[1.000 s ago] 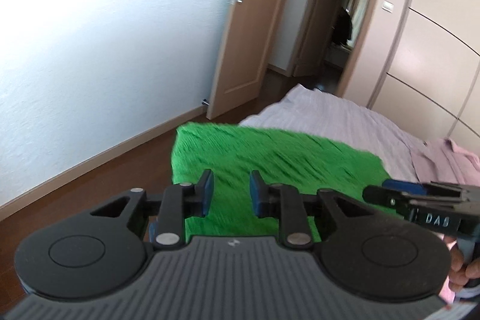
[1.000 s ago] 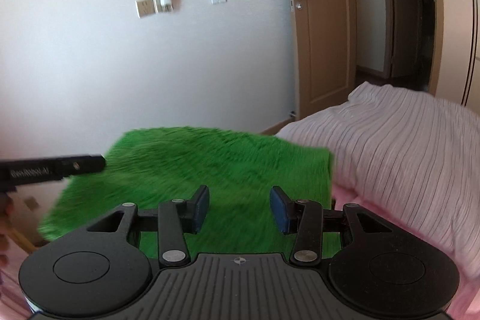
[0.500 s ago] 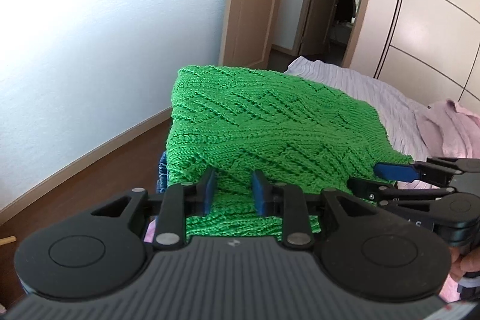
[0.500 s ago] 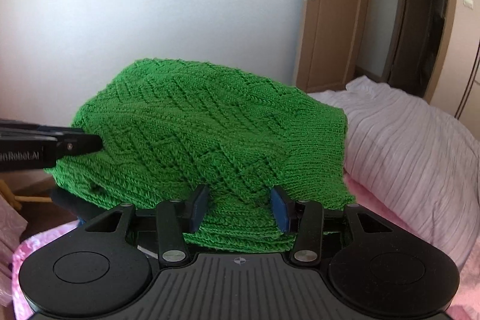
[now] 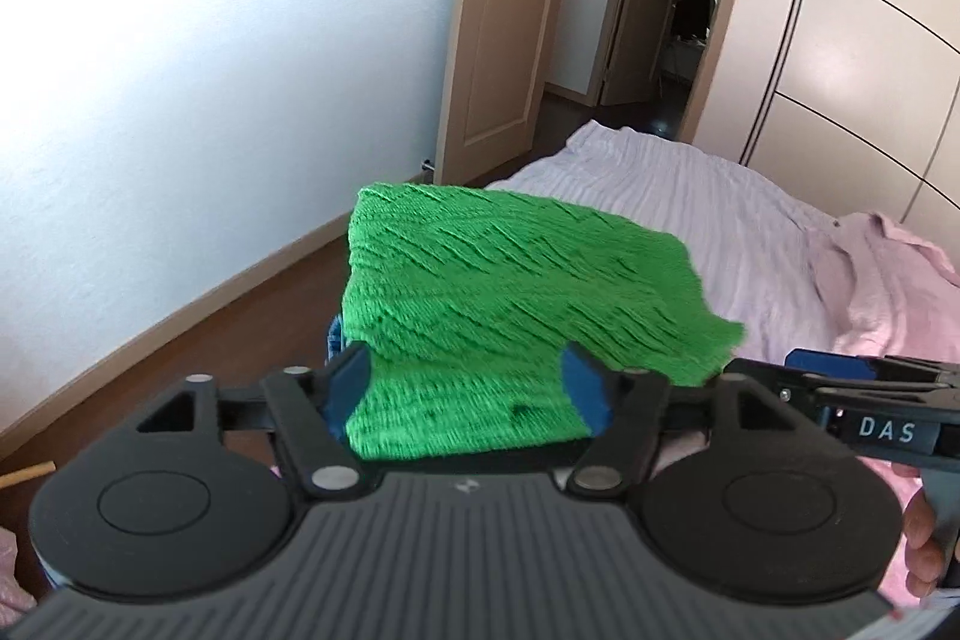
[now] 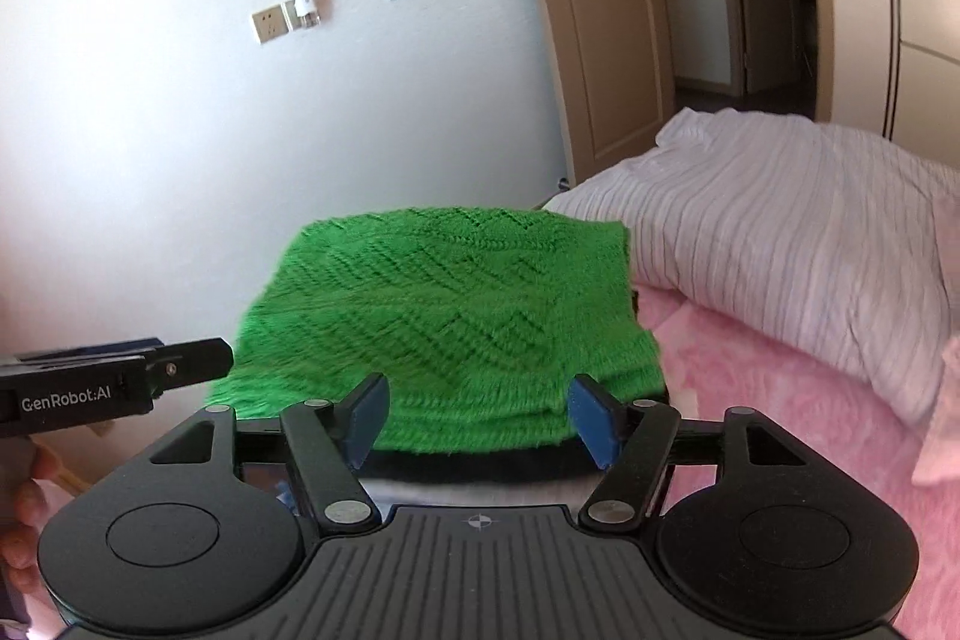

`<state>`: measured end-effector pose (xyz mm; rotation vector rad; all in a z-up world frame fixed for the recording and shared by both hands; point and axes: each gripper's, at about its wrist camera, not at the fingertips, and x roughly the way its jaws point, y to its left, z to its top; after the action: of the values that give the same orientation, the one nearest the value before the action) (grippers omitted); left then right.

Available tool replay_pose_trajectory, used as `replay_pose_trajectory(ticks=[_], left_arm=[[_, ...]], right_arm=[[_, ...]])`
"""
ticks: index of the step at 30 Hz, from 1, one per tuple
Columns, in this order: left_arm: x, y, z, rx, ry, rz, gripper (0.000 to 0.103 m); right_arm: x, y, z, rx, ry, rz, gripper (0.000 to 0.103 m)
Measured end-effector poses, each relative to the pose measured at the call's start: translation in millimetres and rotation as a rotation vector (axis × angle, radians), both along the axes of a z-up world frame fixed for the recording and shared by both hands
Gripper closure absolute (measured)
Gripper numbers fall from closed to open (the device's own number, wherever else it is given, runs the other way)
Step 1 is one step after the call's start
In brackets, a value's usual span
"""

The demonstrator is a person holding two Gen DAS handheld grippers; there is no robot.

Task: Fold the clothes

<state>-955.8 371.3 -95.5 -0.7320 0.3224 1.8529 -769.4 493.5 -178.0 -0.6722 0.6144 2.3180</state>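
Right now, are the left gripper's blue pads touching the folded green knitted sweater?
Apart. In the left wrist view the left gripper has just been opening; its pads stand wide, flanking the green knitted sweater without pressing it.

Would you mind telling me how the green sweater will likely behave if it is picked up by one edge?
The green sweater is a chunky knit in folded layers, so it would probably flop and unfold. Its textured yarn should resist slipping between pads.
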Motion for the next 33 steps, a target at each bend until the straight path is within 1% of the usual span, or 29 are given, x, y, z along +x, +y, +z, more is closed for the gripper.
replay_pose_trajectory(ticks=[3, 6, 9, 11, 13, 16, 20, 22, 24, 26, 28, 31, 33], left_arm=[[16.9, -24.0, 14.2, -0.027, 0.019, -0.007, 0.023], [32.0, -49.0, 25.1, -0.029, 0.021, -0.009, 0.015], [41.3, -70.4, 33.3, -0.029, 0.001, -0.018, 0.011], [50.1, -86.1, 36.7, -0.036, -0.005, -0.016, 0.009], [60.3, -101.5, 40.7, -0.041, 0.01, -0.008, 0.002], [75.8, -121.2, 46.5, -0.04, 0.041, 0.006, 0.001], [100.8, -143.6, 54.3, -0.029, 0.122, 0.017, 0.001], [108.5, -155.2, 57.0, -0.009, 0.105, 0.018, 0.001], [113.9, -168.4, 61.1, 0.01, 0.07, 0.024, 0.001], [119.9, -178.2, 65.2, 0.012, 0.05, 0.038, 0.001], [127.0, -185.6, 67.8, -0.007, 0.062, 0.061, 0.001], [141.8, -192.3, 69.1, -0.046, 0.117, 0.088, 0.001], [148.5, -198.7, 67.8, -0.062, 0.114, 0.098, 0.001]], right_arm=[[23.0, -20.8, 13.9, -0.029, 0.006, -0.011, 0.038], [42.3, -41.3, 24.1, -0.076, -0.007, -0.024, 0.037], [61.6, -58.3, 33.5, -0.132, -0.008, -0.055, 0.037], [72.6, -71.3, 41.0, -0.129, -0.015, -0.065, 0.037], [78.5, -86.6, 49.0, -0.099, -0.051, -0.063, 0.037], [87.4, -109.7, 58.0, -0.062, -0.112, -0.05, 0.037], [103.0, -132.5, 65.8, -0.026, -0.113, -0.049, 0.037], [109.3, -142.4, 68.2, -0.01, -0.106, -0.042, 0.037], [114.6, -152.9, 70.2, -0.003, -0.111, -0.034, 0.037], [118.3, -160.3, 71.5, 0.006, -0.111, -0.021, 0.037], [121.6, -167.8, 71.9, 0.005, -0.116, -0.001, 0.037], [125.7, -179.8, 72.2, 0.017, -0.126, 0.034, 0.037], [128.7, -187.5, 71.6, 0.024, -0.131, 0.057, 0.037]])
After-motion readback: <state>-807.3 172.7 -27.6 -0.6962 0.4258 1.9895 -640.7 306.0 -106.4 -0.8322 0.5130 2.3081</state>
